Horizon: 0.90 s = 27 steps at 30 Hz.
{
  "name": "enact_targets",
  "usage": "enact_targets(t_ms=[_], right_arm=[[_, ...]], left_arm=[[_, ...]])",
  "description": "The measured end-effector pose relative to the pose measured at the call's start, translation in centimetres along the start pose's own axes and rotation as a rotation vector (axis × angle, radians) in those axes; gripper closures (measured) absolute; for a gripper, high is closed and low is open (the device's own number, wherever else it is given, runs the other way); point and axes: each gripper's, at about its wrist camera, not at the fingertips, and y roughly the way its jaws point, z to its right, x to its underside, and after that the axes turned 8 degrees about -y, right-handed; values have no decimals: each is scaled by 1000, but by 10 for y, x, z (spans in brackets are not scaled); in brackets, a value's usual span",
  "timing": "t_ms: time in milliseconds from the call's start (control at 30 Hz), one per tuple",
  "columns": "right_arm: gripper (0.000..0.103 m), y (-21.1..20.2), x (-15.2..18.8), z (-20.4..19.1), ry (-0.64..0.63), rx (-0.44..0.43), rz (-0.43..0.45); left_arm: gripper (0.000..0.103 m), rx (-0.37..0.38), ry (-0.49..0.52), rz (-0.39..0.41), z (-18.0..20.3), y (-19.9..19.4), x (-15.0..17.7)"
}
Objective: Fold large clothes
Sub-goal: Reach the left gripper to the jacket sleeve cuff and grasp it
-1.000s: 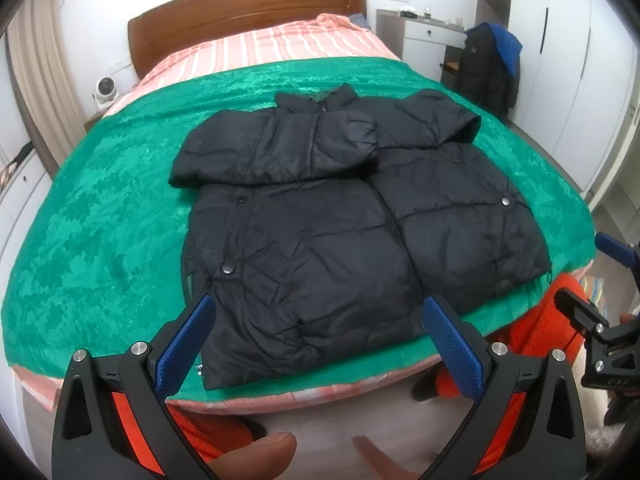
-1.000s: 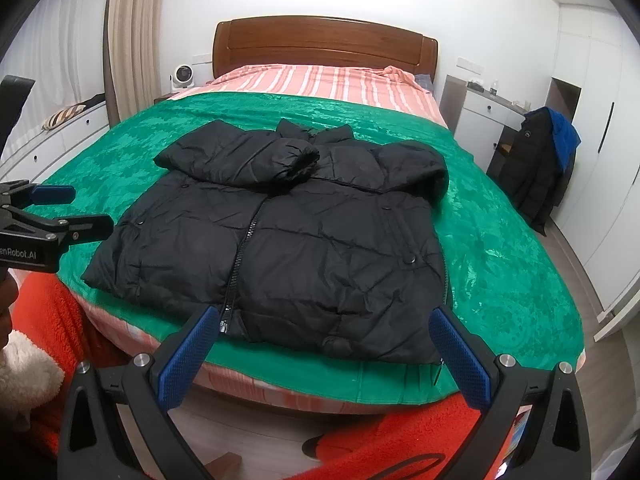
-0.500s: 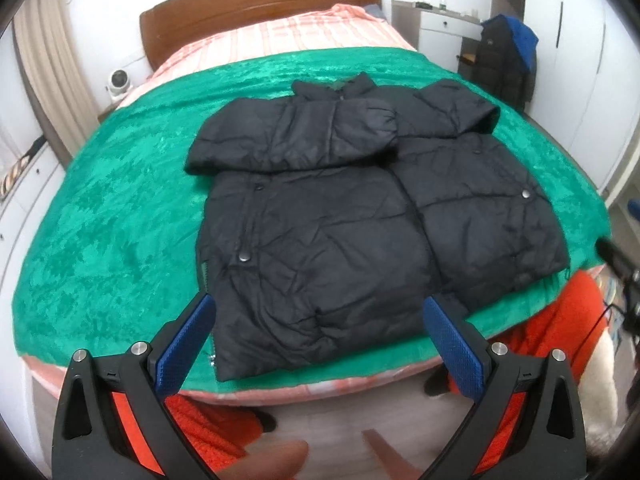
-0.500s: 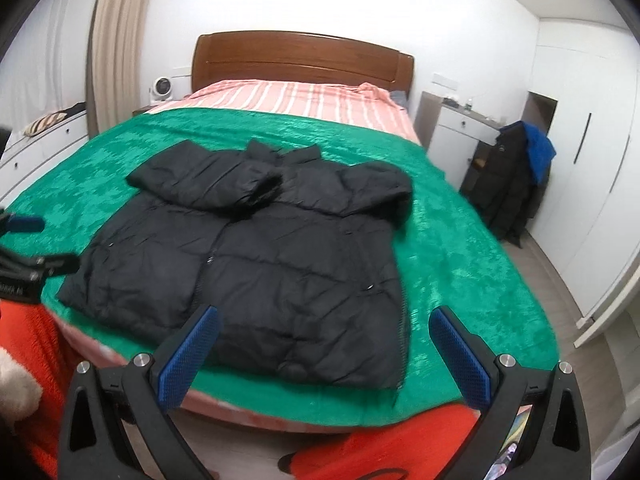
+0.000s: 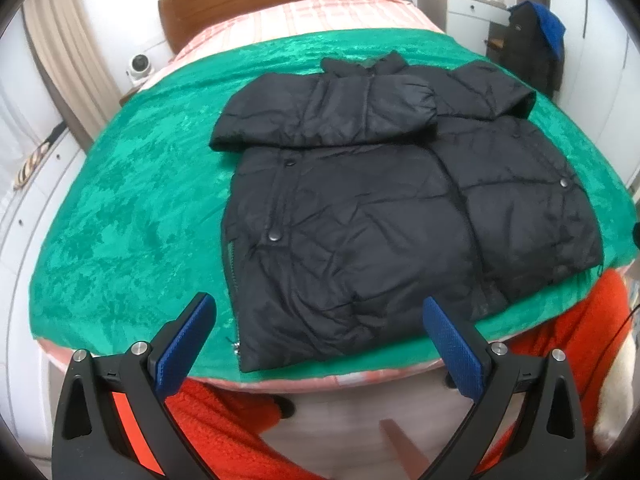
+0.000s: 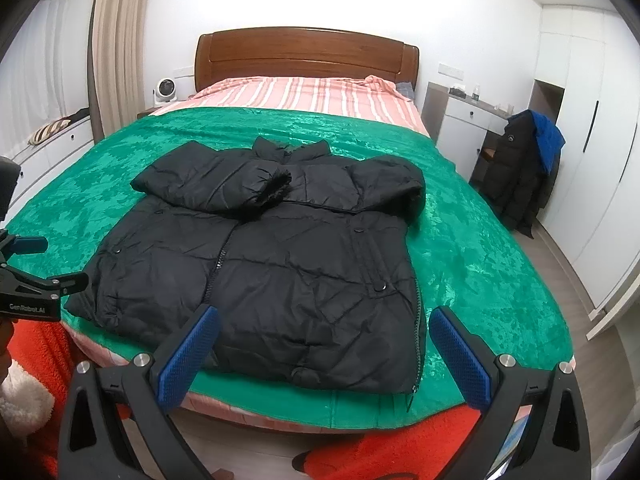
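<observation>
A black puffer jacket [image 5: 360, 208] [image 6: 280, 264] lies front up on the green blanket [image 5: 132, 216] [image 6: 472, 248], hem toward me, both sleeves folded across the chest. My left gripper [image 5: 318, 312] hangs open just before the hem's left part, with nothing between its blue pads [image 5: 184, 344]. Open too, my right gripper [image 6: 324, 322] hovers over the hem's right part, apart from the fabric. The left gripper's tool also shows at the left edge of the right wrist view [image 6: 24, 288].
The bed has a wooden headboard [image 6: 308, 56] and a striped pink sheet [image 6: 304, 96]. A dark coat with a blue hood [image 6: 524, 168] hangs on a chair at the right beside white wardrobes. My orange fleece clothing [image 5: 560, 340] presses against the bed's foot edge.
Both grippers have shifted and tilted at the foot of the bed, so the jacket sits larger and more central in both views. Both stay open. The jacket has not moved.
</observation>
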Motion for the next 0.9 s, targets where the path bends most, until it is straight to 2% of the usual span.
enact_targets(t_ms=[633,733,800,900], right_arm=[[0,-3,1,-7,24,-66,25],[0,-1,0,-10,10,-76,16],[0,2,0,-13,4,-82,12],[0,3,3,-15,8,-92,5]], left_arm=[[0,-1,30,6,2,2,0],[0,15,57,83,3,1,-24],[0,52,82,131,7,3,-53],[0,162,169,159,28,19,-96]])
